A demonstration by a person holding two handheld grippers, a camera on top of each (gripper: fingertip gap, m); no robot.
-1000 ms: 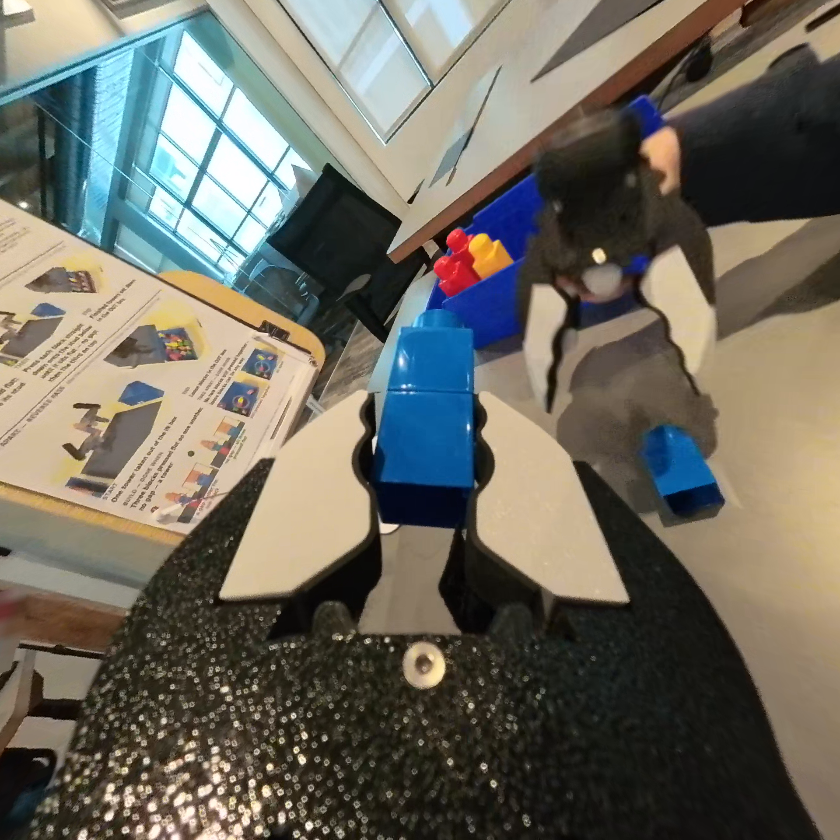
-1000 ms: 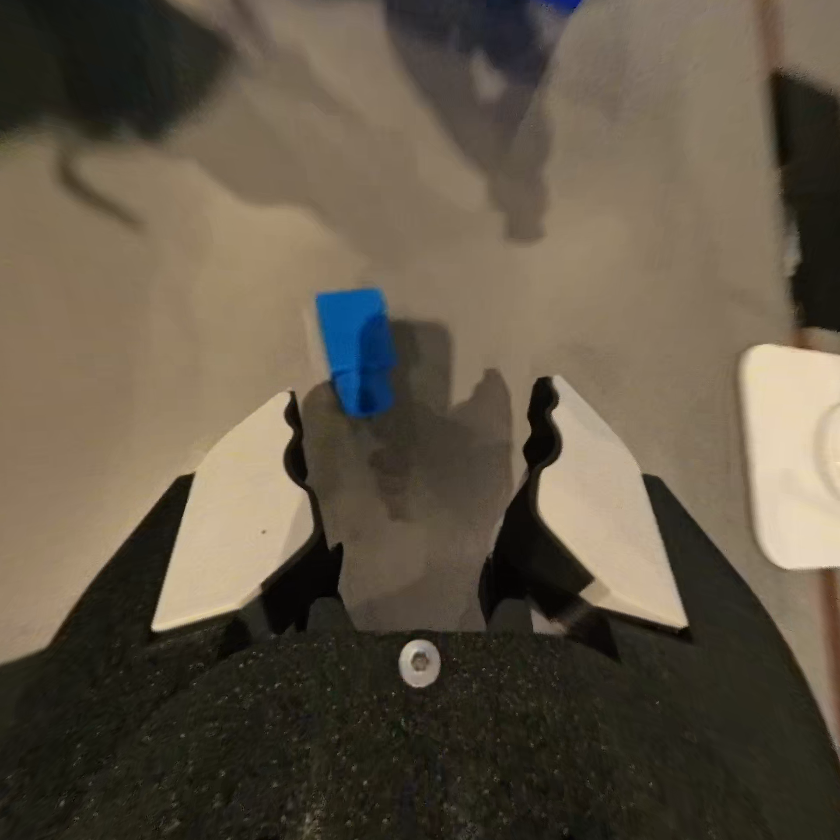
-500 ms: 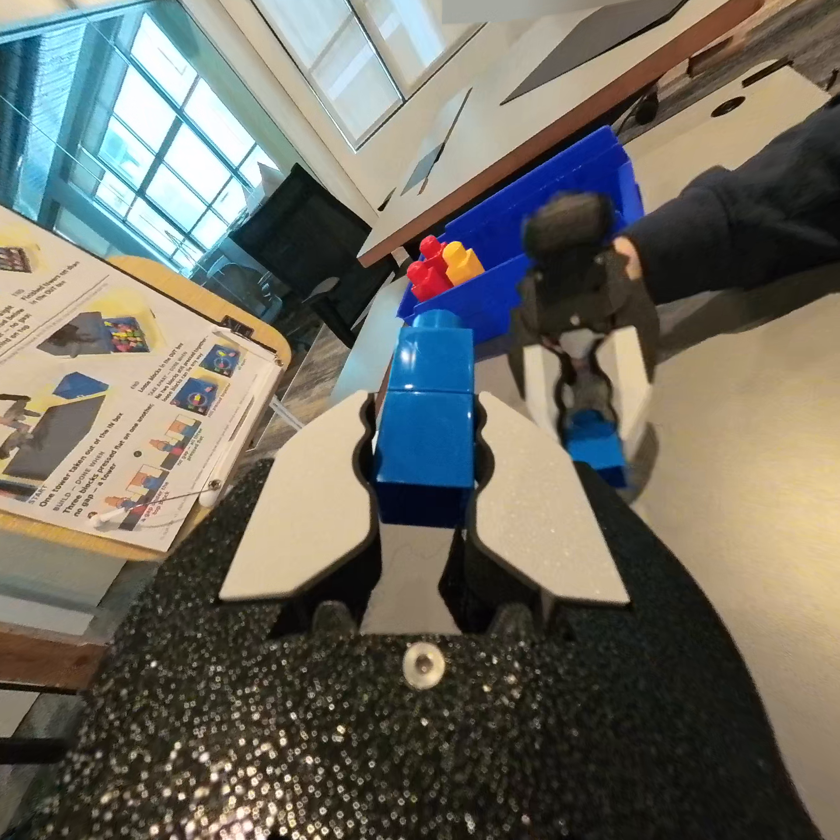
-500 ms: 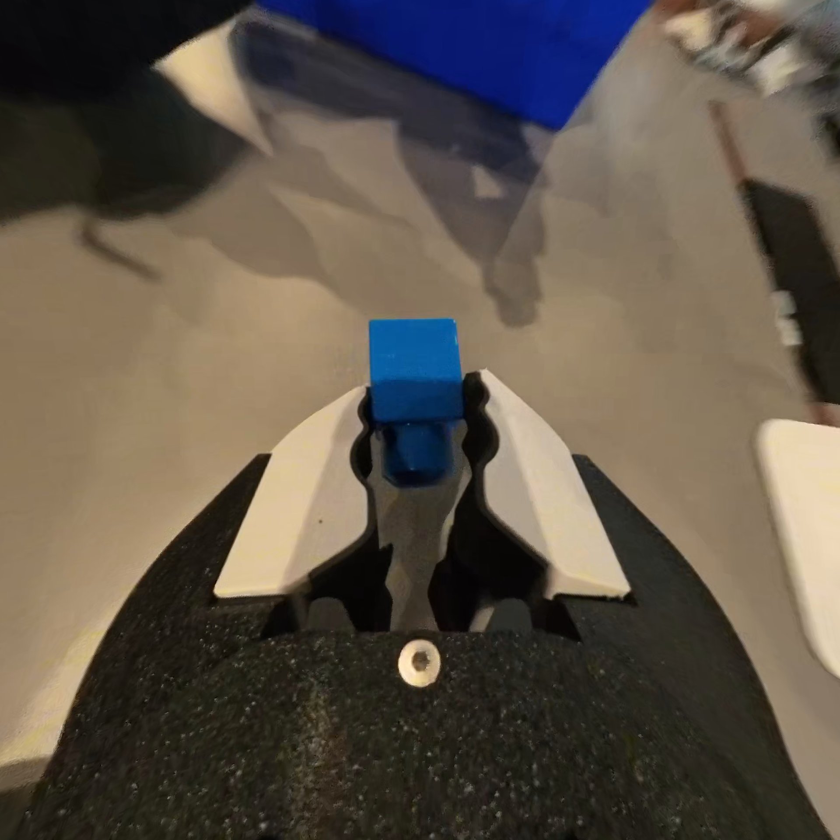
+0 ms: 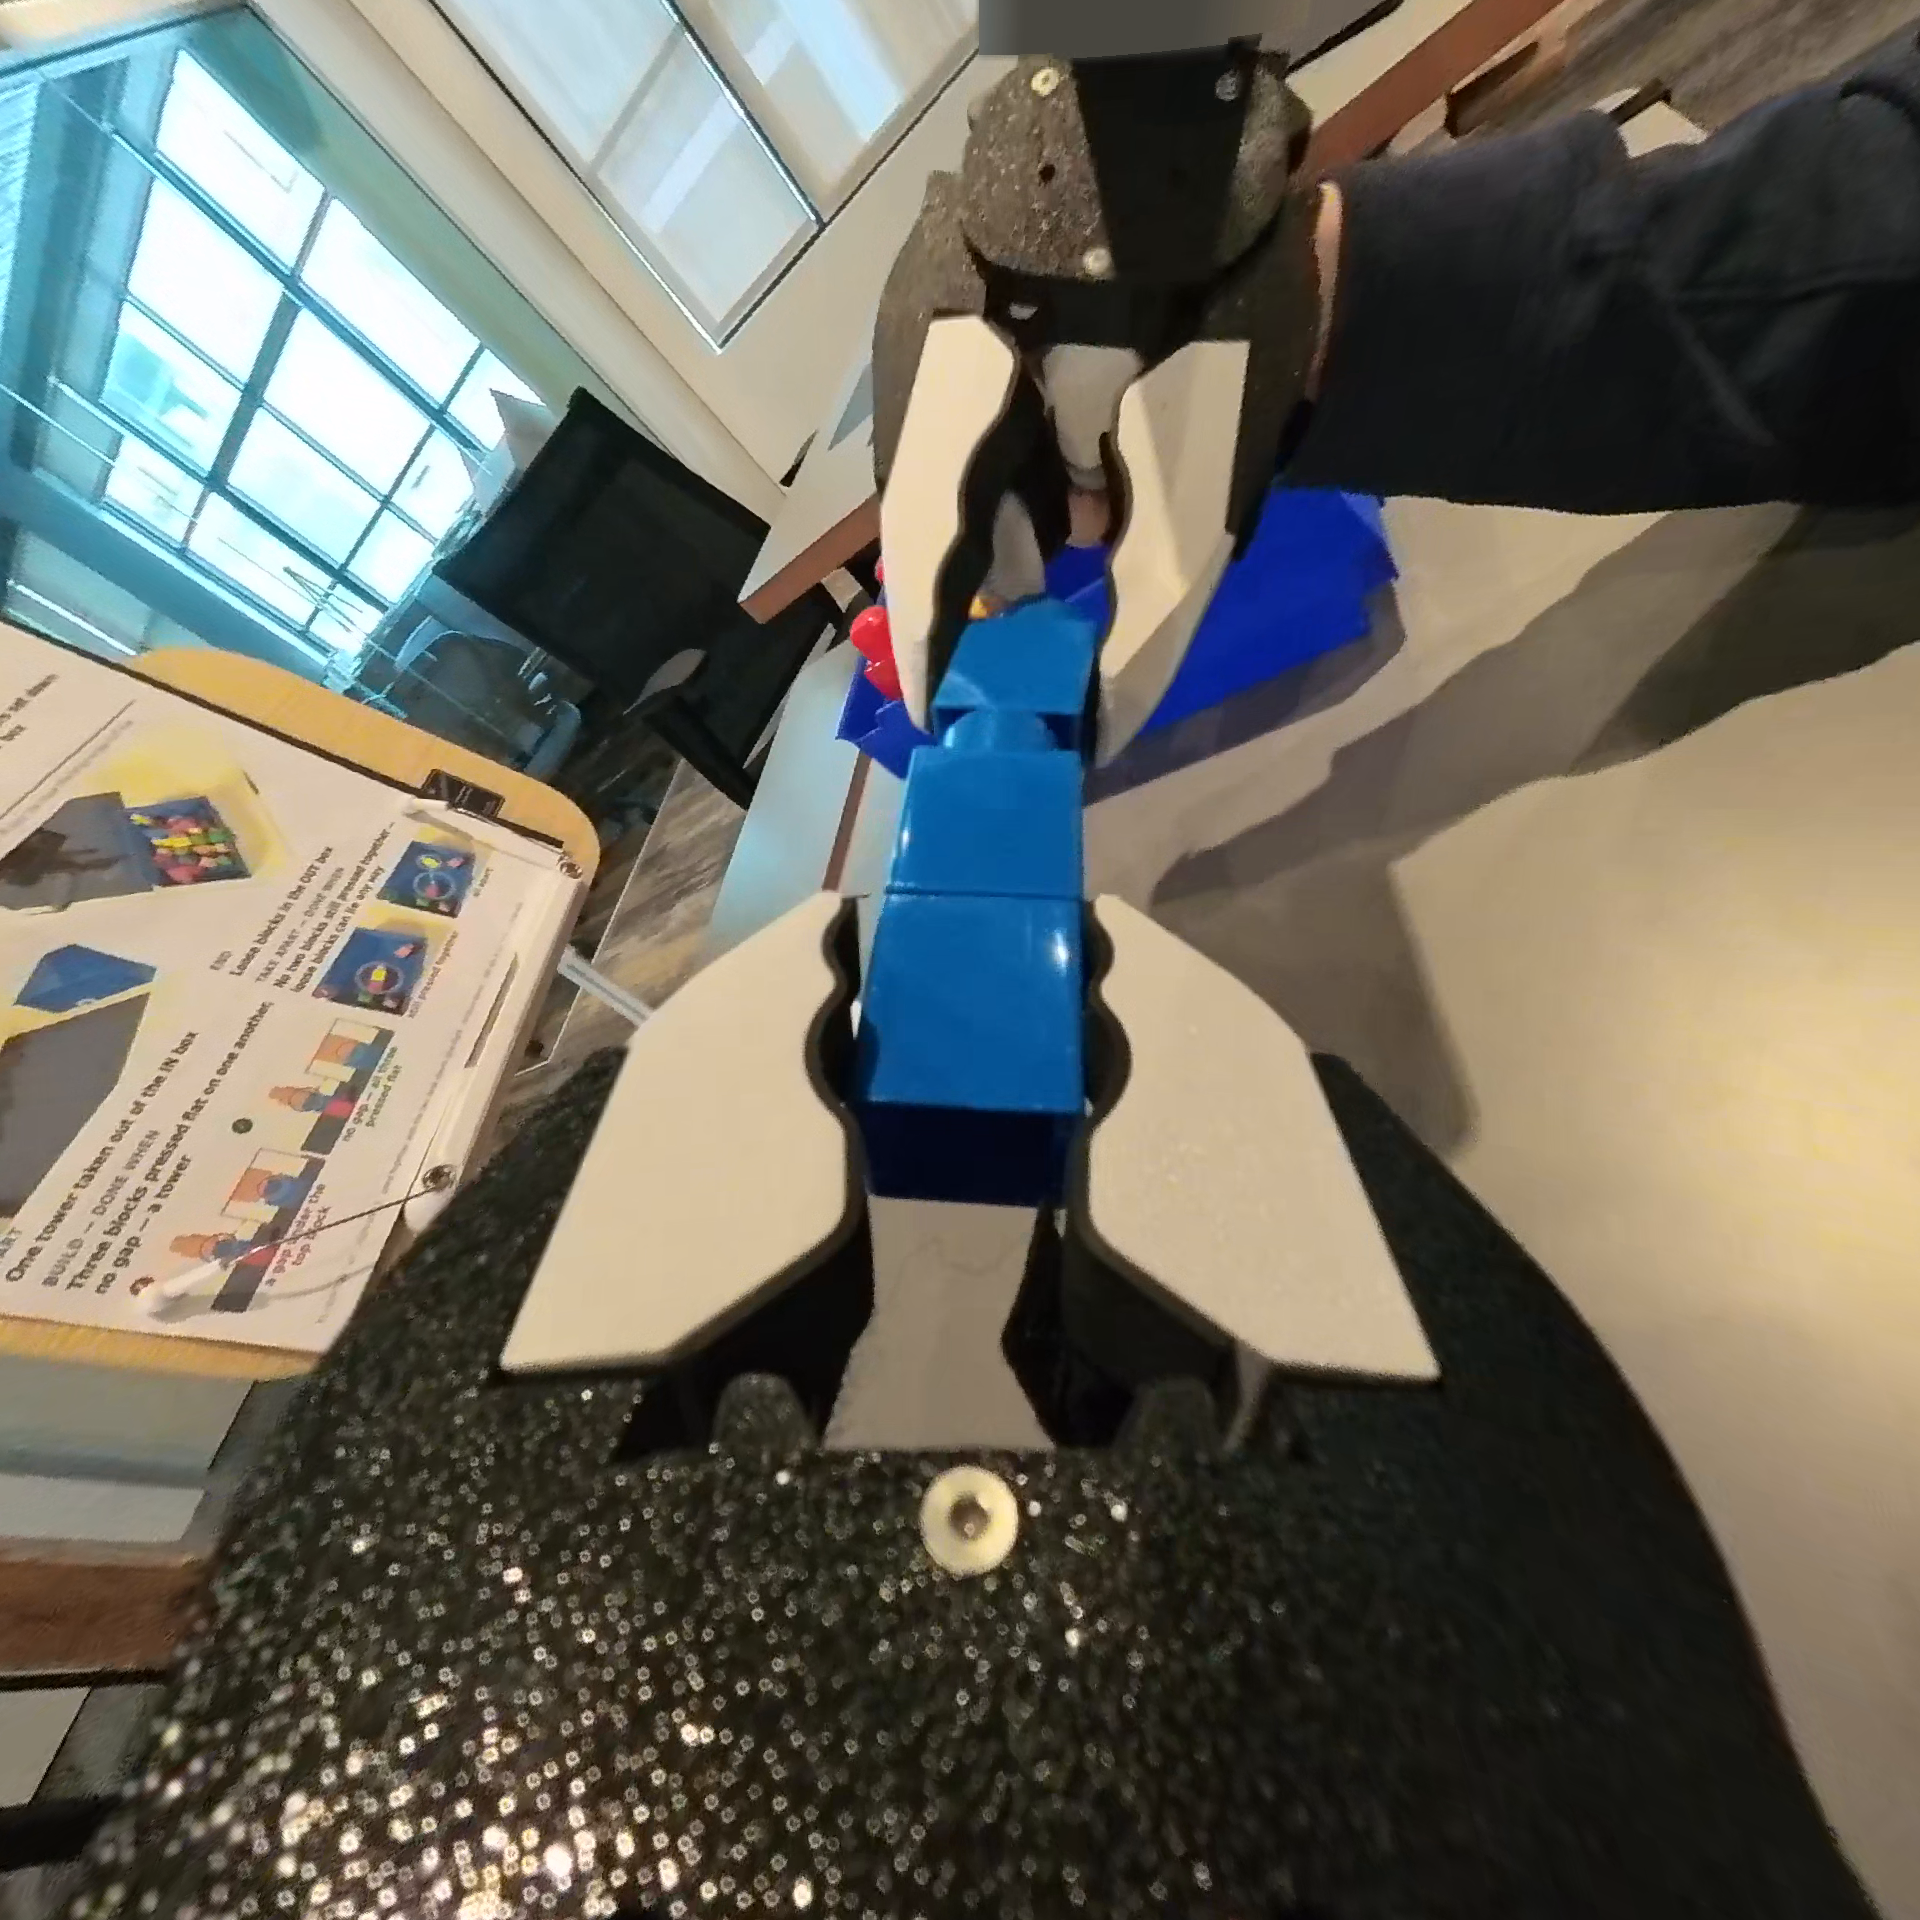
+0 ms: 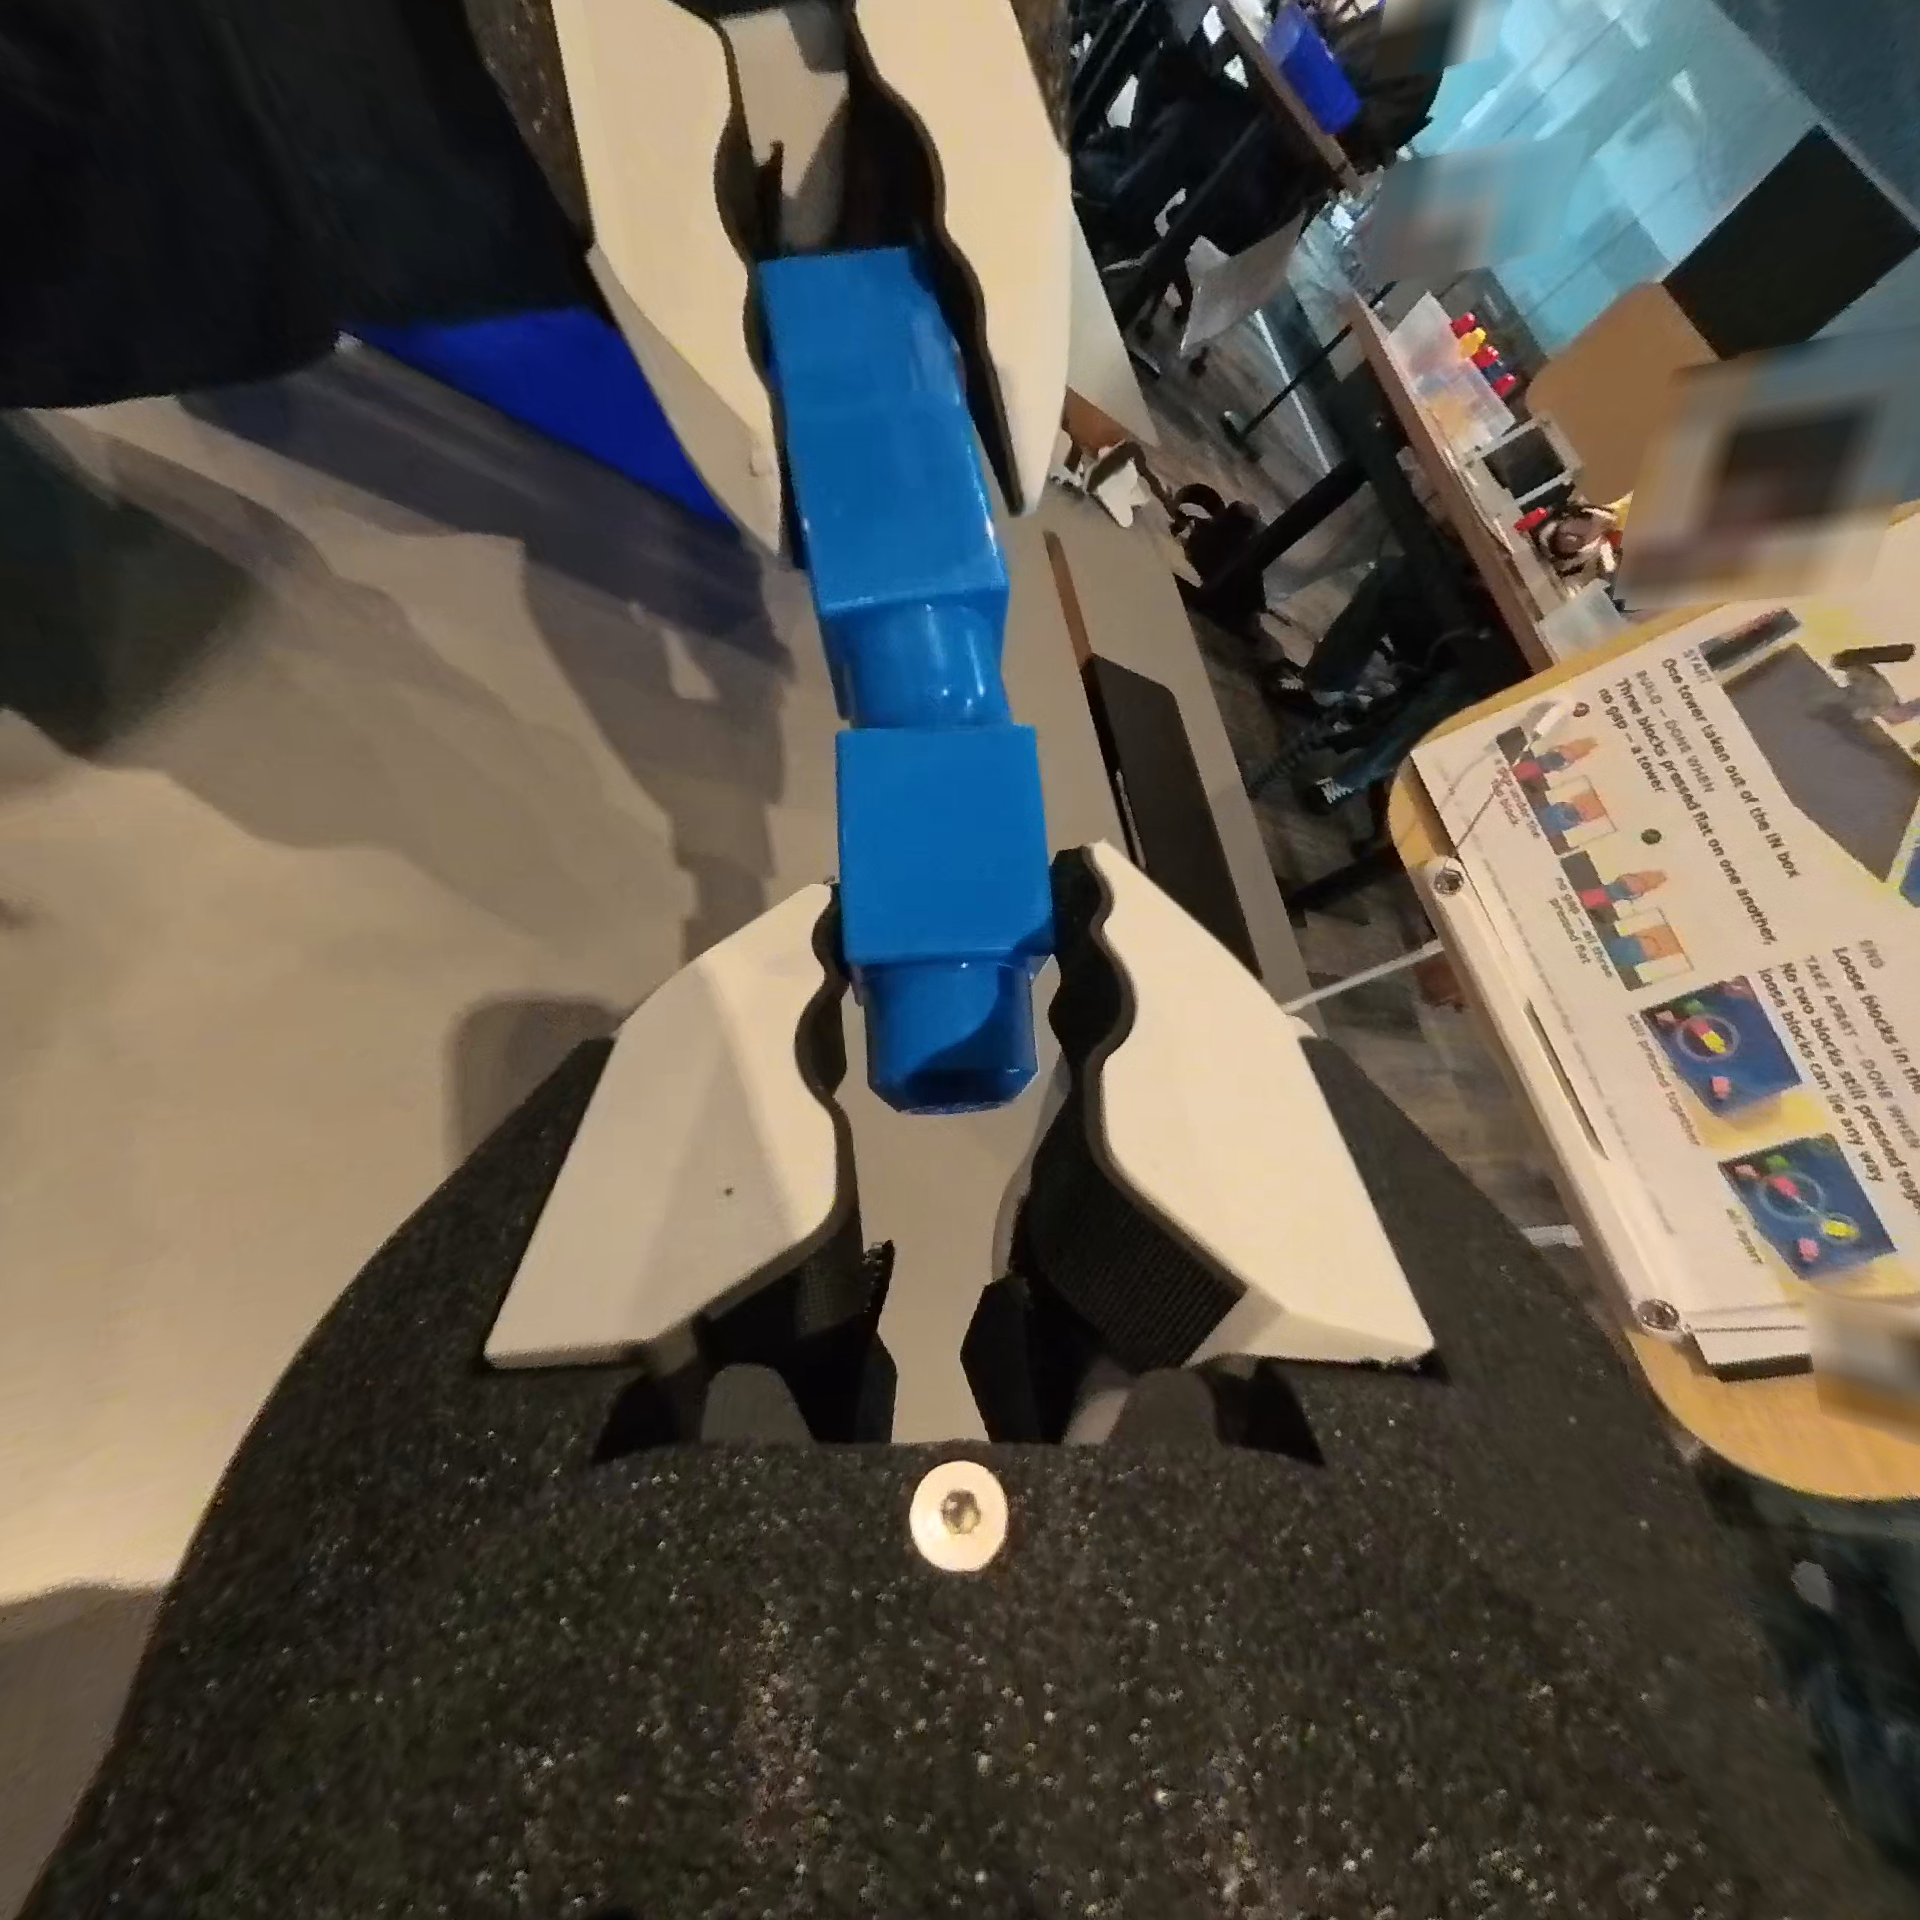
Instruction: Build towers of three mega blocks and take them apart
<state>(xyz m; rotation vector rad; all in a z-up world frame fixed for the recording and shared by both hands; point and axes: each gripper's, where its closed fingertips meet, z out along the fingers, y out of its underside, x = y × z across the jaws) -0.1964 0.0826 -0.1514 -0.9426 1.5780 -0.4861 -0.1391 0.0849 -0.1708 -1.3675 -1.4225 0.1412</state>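
My left gripper (image 5: 971, 914) is shut on the lower block of a stack of two blue mega blocks (image 5: 987, 831) and holds it in the air. My right gripper (image 6: 945, 883) is shut on a single blue block (image 6: 940, 831). It meets the stack end to end at the stack's stud (image 6: 914, 665), which still shows between them. In the left wrist view the right gripper (image 5: 1013, 717) comes in from above with that block (image 5: 1013, 665). In the right wrist view the left gripper (image 6: 899, 520) holds the stack (image 6: 883, 416) at the top.
A blue bin (image 5: 1278, 603) with red blocks (image 5: 871, 639) stands behind on the grey table (image 5: 1662, 1039). An instruction sheet on a wooden board (image 5: 260, 1039) lies to the left and also shows in the right wrist view (image 6: 1714, 987). A dark sleeve (image 5: 1610, 312) reaches in from the right. My hands' fingertips stand some 7 centimeters from each other.
My right gripper shut on the loose blue block on the table, lifted it and brought it against the top of the stack. My left gripper kept hold of the stack.
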